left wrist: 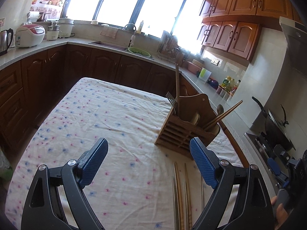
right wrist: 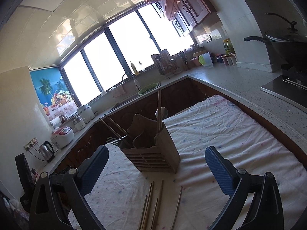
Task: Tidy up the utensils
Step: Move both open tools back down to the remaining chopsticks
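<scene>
Standing upright toward the far right of the floral tablecloth (left wrist: 107, 115): a slatted wooden utensil holder (left wrist: 184, 132), brown, with a shaped back panel and compartments. Poking up from it: fork (left wrist: 171, 100) tines, a spoon (left wrist: 220, 108) bowl, one tall chopstick (left wrist: 177, 88) nearly vertical, and a pair of chopsticks (left wrist: 224, 114) leaning out to the right.

Lying flat on the cloth nearer than the holder: loose chopsticks (left wrist: 180, 195), some pale wood, some metallic grey, roughly parallel and pointing away toward the holder.

Left gripper (left wrist: 148, 153): jaws spread wide, nothing between the textured blue pads, just bare cloth. Right gripper (right wrist: 156, 157): also gaping, empty, holder framed between its fingers but not touched.

From the left wrist only: a person's hand (left wrist: 278, 209) at the right edge, on the other gripper's black body, plus a wok (left wrist: 276, 128) on the stove. From the right wrist only: the holder's slatted front seen head-on, the tiled ceiling, a kettle (right wrist: 46, 149) and rice cooker (right wrist: 62, 137) on the counter far left.

Cloth thin, creased, white with pink and blue specks. Counter (right wrist: 239, 84) speckled grey stone; cabinets glossy brown wood.
</scene>
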A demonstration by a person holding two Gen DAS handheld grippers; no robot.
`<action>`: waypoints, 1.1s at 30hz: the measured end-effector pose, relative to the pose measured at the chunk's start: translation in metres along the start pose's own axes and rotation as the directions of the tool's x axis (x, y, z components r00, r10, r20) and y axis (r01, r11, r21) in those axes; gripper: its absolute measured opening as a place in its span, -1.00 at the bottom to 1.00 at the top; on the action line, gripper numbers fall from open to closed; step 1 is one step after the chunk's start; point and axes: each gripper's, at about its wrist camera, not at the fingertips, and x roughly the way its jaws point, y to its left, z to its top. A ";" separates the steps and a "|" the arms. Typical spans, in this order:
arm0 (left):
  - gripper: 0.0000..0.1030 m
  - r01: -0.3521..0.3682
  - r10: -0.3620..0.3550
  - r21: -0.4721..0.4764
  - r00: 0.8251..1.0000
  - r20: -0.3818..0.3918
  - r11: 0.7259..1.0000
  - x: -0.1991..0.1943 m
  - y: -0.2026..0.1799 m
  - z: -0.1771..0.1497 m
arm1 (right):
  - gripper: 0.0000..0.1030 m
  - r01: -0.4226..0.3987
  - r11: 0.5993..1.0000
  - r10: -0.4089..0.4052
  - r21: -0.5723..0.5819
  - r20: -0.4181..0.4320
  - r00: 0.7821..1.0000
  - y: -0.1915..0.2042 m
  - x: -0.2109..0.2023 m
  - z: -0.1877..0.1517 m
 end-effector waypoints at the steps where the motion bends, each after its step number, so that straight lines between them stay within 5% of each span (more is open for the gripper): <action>1: 0.73 -0.001 0.001 -0.004 1.000 -0.007 1.000 0.000 0.001 -0.003 | 0.97 0.002 1.000 -0.002 -0.002 -0.007 1.000 0.000 -0.001 -0.003; 22: 0.73 -0.019 0.041 0.099 0.975 -0.218 0.995 0.048 -0.010 -0.059 | 0.84 0.067 0.995 -0.080 -0.070 -0.207 0.975 -0.015 0.036 -0.070; 28: 0.73 -0.008 0.052 0.153 0.957 -0.285 0.988 0.078 -0.026 -0.066 | 0.37 0.097 0.991 -0.118 -0.089 -0.270 0.956 -0.021 0.059 -0.077; 33: 0.72 -0.008 0.081 0.218 0.942 -0.326 0.976 0.109 -0.045 -0.070 | -0.04 0.112 0.985 -0.152 -0.129 -0.373 0.915 -0.029 0.093 -0.090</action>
